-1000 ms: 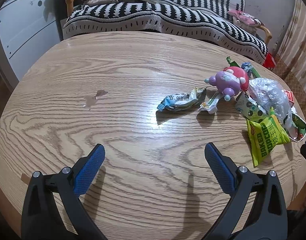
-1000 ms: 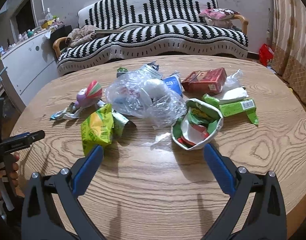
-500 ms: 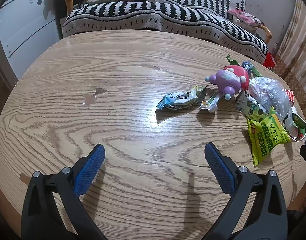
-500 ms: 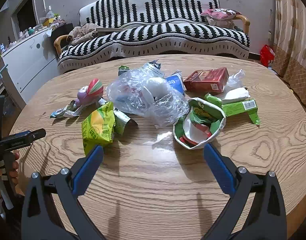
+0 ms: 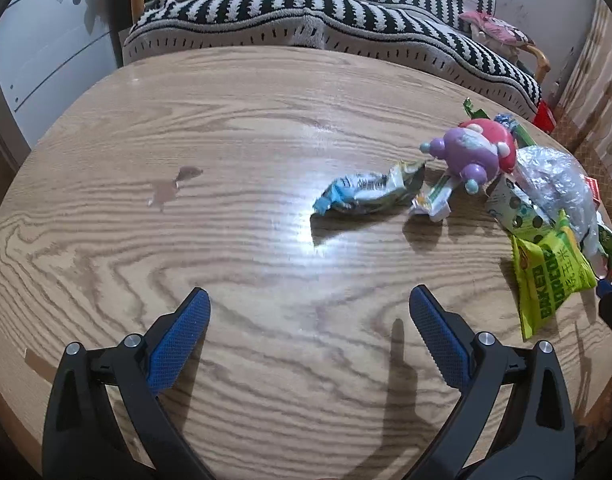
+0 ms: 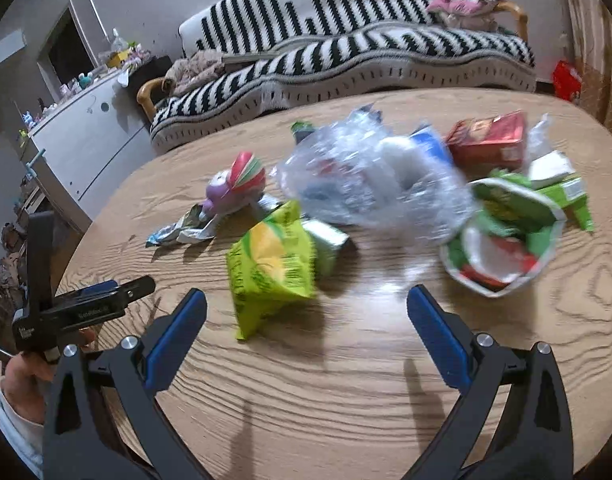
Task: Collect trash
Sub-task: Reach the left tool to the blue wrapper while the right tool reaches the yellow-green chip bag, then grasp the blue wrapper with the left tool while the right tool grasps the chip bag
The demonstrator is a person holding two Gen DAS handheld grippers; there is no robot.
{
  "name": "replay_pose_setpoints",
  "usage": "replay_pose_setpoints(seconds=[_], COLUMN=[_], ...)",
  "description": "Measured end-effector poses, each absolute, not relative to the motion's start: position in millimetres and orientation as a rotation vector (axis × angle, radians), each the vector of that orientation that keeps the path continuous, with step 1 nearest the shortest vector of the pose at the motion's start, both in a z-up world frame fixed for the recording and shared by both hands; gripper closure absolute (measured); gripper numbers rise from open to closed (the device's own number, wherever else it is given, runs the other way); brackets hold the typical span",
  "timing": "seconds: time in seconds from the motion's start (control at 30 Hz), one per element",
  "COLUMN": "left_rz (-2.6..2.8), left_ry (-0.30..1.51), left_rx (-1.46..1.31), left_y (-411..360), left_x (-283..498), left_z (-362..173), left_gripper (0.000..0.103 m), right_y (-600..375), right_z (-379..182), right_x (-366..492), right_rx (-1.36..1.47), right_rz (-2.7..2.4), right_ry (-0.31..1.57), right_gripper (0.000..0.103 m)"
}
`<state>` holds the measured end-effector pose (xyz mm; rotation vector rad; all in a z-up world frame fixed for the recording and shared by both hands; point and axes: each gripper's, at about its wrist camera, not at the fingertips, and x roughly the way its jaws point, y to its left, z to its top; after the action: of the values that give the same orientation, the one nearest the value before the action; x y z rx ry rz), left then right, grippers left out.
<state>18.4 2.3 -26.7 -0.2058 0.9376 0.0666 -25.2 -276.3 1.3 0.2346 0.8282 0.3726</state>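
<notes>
1. Since every piece of litter lies loose on the surface (image 5: 234, 128) and neither gripper holds anything, the task is judged to be at its start: nothing is collected yet, and no bin or bag for the trash is in view.
2. The trash is grouped toward the right edge of the surface as the left wrist view shows it. A blue-and-white wrapper (image 5: 366, 194) lies nearest the middle, with a small crumpled wrapper (image 5: 432, 202) just beside it.
3. A purple toy figure (image 6: 236, 184) stands at the far side of these wrappers; whether it counts as trash cannot be told.
4. The green popcorn bag (image 6: 272, 268) lies nearest the right gripper. Behind it sit a clear plastic bag (image 6: 370, 180), a torn green-and-white cup (image 6: 506, 248), a red box (image 6: 488, 144) and a green carton (image 6: 570, 196).
5. The left gripper (image 5: 308, 320) hovers above bare surface near the near edge, its fingers (image 5: 178, 336) spread wide and empty, aimed at the blue-and-white wrapper.
6. The right gripper (image 6: 306, 320) hovers low, its fingers (image 6: 438, 338) spread wide and empty, with the popcorn bag just ahead of the gap.
</notes>
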Motion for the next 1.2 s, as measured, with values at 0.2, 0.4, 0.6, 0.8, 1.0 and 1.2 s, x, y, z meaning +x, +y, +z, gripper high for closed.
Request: replay_pose_setpoints(seconds=[0.2,0.4,0.6,0.8,1.0,1.2], left_rz=[0.114,0.052,-0.053,-0.113,-0.182,-0.16], left_ry=[0.88,0.829,0.805,0.873,0.899,0.924], left_rx=[-0.088,-0.056,0.011,0.074,0.17,0.12], left_y=[-1.2,-6.6,-20.1,-24.5,-41.6,-30.9], left_x=[42.6,66.3,90.3,102.6,83.4,81.2], left_z=[-29.5,-19.8,-15.5,-23.6,-21.2,-21.4], left_gripper=[0.006,0.006,0.006,0.007,0.09,0.092], right_y=[-253.6,-245.1,-236.9,-227.9,-231.2,-234.6], right_z=[-7.7,-18.9,-23.0,-23.1,-11.8,-8.1], right_x=[-13.4,0.7,16.4,18.9,12.7,10.0], right_rx=[0.211,0.257,0.257,0.246,0.255,0.251], right_rz=[0.37,0.391,0.401,0.405,0.397,0.393], right_ry=[0.915,0.951,0.952,0.927,0.853,0.817], right_gripper=[0.006,0.015,0.045,0.057,0.059,0.06])
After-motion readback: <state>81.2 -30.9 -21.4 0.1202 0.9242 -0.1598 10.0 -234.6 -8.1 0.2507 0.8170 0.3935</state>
